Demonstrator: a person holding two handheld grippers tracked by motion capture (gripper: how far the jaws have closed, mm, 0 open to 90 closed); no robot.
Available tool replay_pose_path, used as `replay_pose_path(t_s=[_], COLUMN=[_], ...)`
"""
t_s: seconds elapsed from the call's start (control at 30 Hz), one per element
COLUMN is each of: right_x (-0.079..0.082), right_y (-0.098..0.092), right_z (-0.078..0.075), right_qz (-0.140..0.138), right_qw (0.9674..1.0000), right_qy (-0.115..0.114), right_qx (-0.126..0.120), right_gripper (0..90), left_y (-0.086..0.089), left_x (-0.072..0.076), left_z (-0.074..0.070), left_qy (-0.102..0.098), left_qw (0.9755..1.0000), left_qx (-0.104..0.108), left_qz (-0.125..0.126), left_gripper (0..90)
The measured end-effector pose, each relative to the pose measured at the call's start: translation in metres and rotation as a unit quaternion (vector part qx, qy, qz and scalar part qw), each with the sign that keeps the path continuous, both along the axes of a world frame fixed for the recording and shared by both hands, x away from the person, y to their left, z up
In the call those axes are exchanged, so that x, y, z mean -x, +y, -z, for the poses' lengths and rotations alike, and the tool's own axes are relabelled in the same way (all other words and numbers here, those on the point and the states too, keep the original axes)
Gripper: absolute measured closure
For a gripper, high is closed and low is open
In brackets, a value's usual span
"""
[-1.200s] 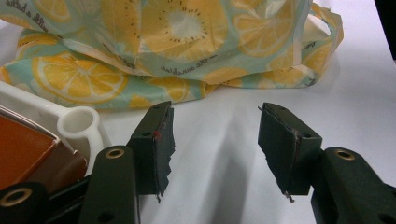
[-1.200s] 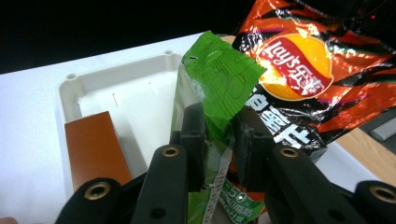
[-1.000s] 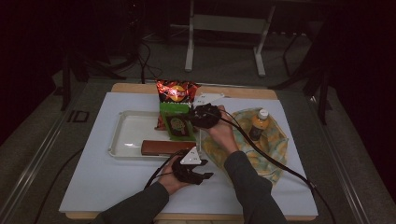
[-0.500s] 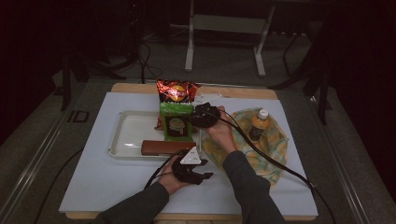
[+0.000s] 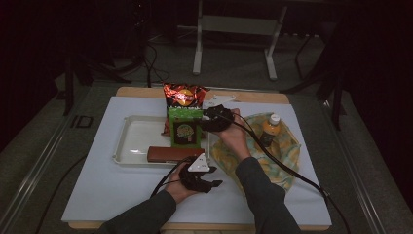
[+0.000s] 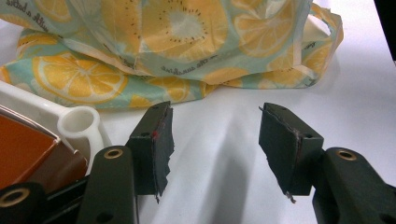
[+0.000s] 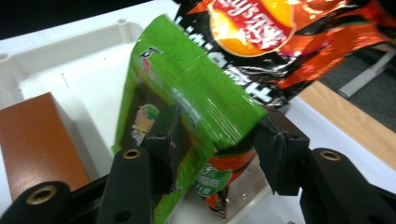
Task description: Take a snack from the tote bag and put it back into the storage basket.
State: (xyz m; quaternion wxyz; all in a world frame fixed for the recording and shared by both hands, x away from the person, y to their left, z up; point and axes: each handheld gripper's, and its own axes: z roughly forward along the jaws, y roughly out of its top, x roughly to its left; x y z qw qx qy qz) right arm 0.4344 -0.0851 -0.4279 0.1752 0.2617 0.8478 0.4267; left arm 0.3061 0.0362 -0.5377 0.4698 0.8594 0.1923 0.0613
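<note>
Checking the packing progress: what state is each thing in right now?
Green snack pack: upright in the white tray, between the right gripper fingers, which have just been opening.
Red chip bag: upright behind it.
Brown box: lying flat.
Bottle: upright, capped.
Left gripper: open, empty.

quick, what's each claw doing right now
Left claw: open, nothing between its jaws.
Right claw: has just been opening; the green snack pack sits between its jaws.

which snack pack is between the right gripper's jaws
The green snack pack, standing in the white tray; the red-orange chip bag leans behind it, and the brown box lies flat.
</note>
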Motion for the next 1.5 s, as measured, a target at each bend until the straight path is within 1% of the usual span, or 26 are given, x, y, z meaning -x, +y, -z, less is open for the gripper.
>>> replay_pose_path(t_s=[0.07, 0.1, 0.23, 0.53, 0.6, 0.63, 0.7, 0.73, 0.77, 0.83, 0.93, 0.97, 1.0, 1.07, 1.23, 1.37, 1.4, 1.43, 1.5], right_x=[0.0, 0.0, 0.003, 0.009, 0.01, 0.012, 0.014, 0.014, 0.019, 0.022, 0.025, 0.029, 0.029, 0.034, 0.047, 0.057, 0.061, 0.061, 0.065], right_y=[-0.001, -0.003, -0.005, -0.008, -0.011, -0.015, -0.018, -0.018, -0.023, -0.028, -0.034, -0.04, -0.04, -0.046, -0.057, -0.067, -0.074, -0.074, -0.081], right_z=[-0.001, -0.003, -0.006, -0.008, -0.009, -0.008, -0.007, -0.007, -0.005, -0.004, -0.004, -0.004, -0.004, -0.003, 0.0, 0.002, 0.002, 0.002, 0.003], right_qz=[0.004, 0.004, 0.002, 0.005, 0.008, -0.001, -0.006, -0.006, -0.006, -0.003, 0.002, 0.006, 0.006, 0.01, 0.018, 0.023, 0.025, 0.025, 0.03], right_qw=[1.0, 1.0, 1.0, 0.9998, 0.9999, 0.9999, 0.9999, 0.9999, 0.9997, 0.9995, 0.9994, 0.9993, 0.9993, 0.9991, 0.9978, 0.9976, 0.9977, 0.9977, 0.998], right_qy=[-0.001, -0.002, -0.005, -0.007, -0.005, 0.0, 0.002, 0.002, 0.001, 0.0, 0.004, 0.005, 0.005, 0.008, 0.003, 0.007, 0.004, 0.004, 0.007], right_qx=[-0.002, -0.005, -0.006, 0.016, 0.014, 0.011, 0.014, 0.014, 0.023, 0.03, 0.034, 0.038, 0.038, 0.04, 0.064, 0.065, 0.063, 0.063, 0.056], right_gripper=[51.5, 50.9, 50.9, 53.7, 56.2, 61.8, 63.0, 63.0, 63.1, 62.9, 62.9, 63.3, 63.3, 63.4, 63.2, 63.1, 63.2, 63.2, 63.3], left_y=[0.0, 0.0, 0.0, 0.0, 0.0, 0.0, 0.0, 0.0, 0.0, 0.0, 0.0, 0.001, 0.001, 0.001, 0.001, 0.001, 0.001, 0.001, 0.001], left_x=[0.0, 0.0, 0.0, 0.0, 0.0, 0.0, 0.0, 0.0, 0.0, -0.001, -0.001, -0.001, -0.001, -0.001, -0.001, -0.001, -0.001, -0.001, -0.001], left_z=[0.0, 0.0, 0.0, 0.0, 0.0, 0.0, 0.0, 0.0, 0.0, 0.0, 0.0, 0.0, 0.0, 0.0, 0.0, 0.0, 0.0, 0.0, 0.0], left_qy=[0.0, -0.001, -0.001, -0.001, -0.001, 0.0, 0.0, 0.0, 0.0, 0.001, 0.003, 0.003, 0.003, 0.004, 0.003, 0.004, 0.004, 0.004, 0.004], left_qw=[1.0, 1.0, 1.0, 1.0, 1.0, 1.0, 1.0, 1.0, 1.0, 1.0, 1.0, 1.0, 1.0, 1.0, 1.0, 1.0, 1.0, 1.0, 1.0], left_qx=[-0.002, -0.002, -0.002, -0.003, -0.002, -0.001, -0.001, -0.001, -0.002, -0.002, -0.002, -0.002, -0.002, -0.001, -0.002, -0.001, -0.001, -0.001, -0.001], left_qz=[0.001, 0.001, 0.0, 0.0, -0.001, -0.002, -0.002, -0.002, -0.001, -0.002, -0.002, -0.002, -0.002, -0.002, -0.002, -0.003, -0.003, -0.003, -0.003], left_gripper=[44.1, 44.1, 44.1, 43.9, 43.9, 43.9, 43.9, 43.8, 43.9, 43.9, 43.9, 43.9, 43.9, 43.8, 43.8, 43.8, 43.8, 43.8, 43.8])
